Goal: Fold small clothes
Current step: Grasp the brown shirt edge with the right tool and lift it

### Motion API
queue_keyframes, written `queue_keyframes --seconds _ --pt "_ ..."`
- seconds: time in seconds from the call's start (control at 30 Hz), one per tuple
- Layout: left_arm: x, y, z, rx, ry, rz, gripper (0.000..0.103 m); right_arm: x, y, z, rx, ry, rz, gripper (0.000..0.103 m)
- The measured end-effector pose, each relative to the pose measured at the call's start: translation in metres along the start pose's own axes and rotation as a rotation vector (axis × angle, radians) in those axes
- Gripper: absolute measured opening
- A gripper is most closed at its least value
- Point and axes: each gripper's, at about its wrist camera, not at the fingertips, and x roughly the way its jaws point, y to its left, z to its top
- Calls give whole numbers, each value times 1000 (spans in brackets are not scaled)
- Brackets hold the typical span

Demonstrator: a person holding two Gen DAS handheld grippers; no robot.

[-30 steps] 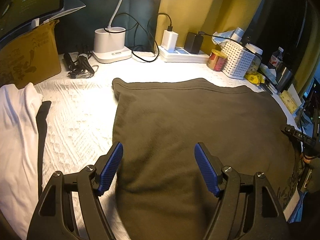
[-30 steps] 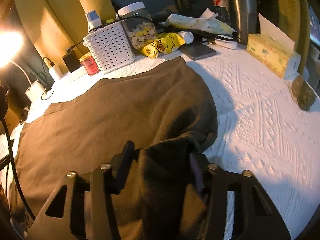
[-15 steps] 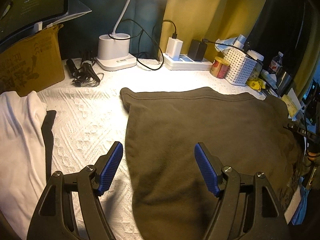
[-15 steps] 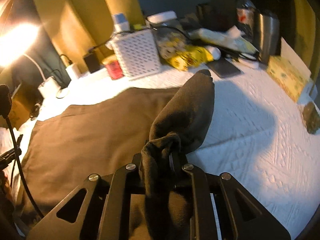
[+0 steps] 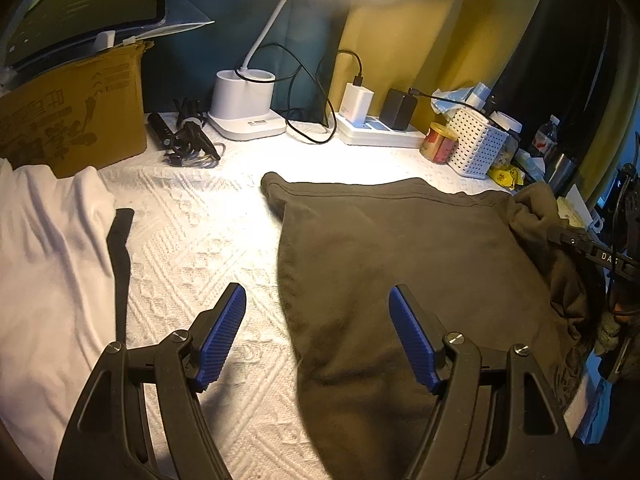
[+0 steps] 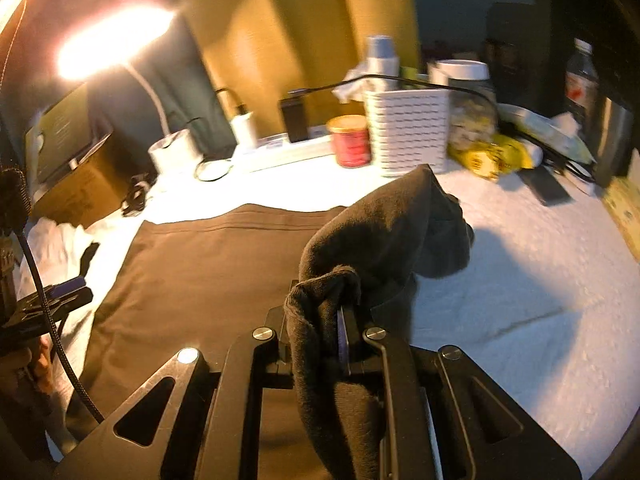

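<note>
A dark olive-brown garment [image 5: 392, 248] lies spread on the white textured cloth [image 5: 192, 240]. My left gripper [image 5: 316, 332] is open and empty, raised above the garment's left edge, one blue pad [image 5: 220, 332] over the white cloth and the other over the fabric. My right gripper [image 6: 344, 320] is shut on the garment's right edge [image 6: 384, 232] and holds it lifted off the surface, so a fold of fabric hangs over the jaws. In the left wrist view the lifted edge [image 5: 536, 208] shows at the far right.
A white garment [image 5: 44, 248] lies at the left. At the back stand a cardboard box [image 5: 68, 116], a lamp base [image 5: 244, 108], a power strip [image 5: 376, 132], a red can [image 6: 352, 140] and a white basket [image 6: 408, 128]. Bottles and packets crowd the back right.
My right gripper closed on the garment's right edge and lifted it up and leftward. My left gripper rose and drew back toward the garment's left edge, staying open.
</note>
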Motion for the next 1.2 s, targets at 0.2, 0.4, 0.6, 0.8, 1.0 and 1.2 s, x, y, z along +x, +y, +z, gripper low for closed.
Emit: queue_keyframes --seconds 0.2,0.4,0.6,0.8,1.0,1.2 --pt "-7 3 -4 42 -26 53 74 5 37 4 -50 12 45 16" --pt "-12 11 -7 36 -34 45 74 15 74 1 -106 42 92 15" --pt "-17 19 -11 25 -34 49 74 24 108 -5 -152 69 139 15" --pt "-25 25 -15 17 -41 52 74 30 140 -16 -243 104 133 15" --pt "-32 29 -21 10 -41 61 74 30 164 -29 -302 123 127 16" --pt "-40 28 -27 12 -48 69 74 26 184 -45 -352 176 160 21"
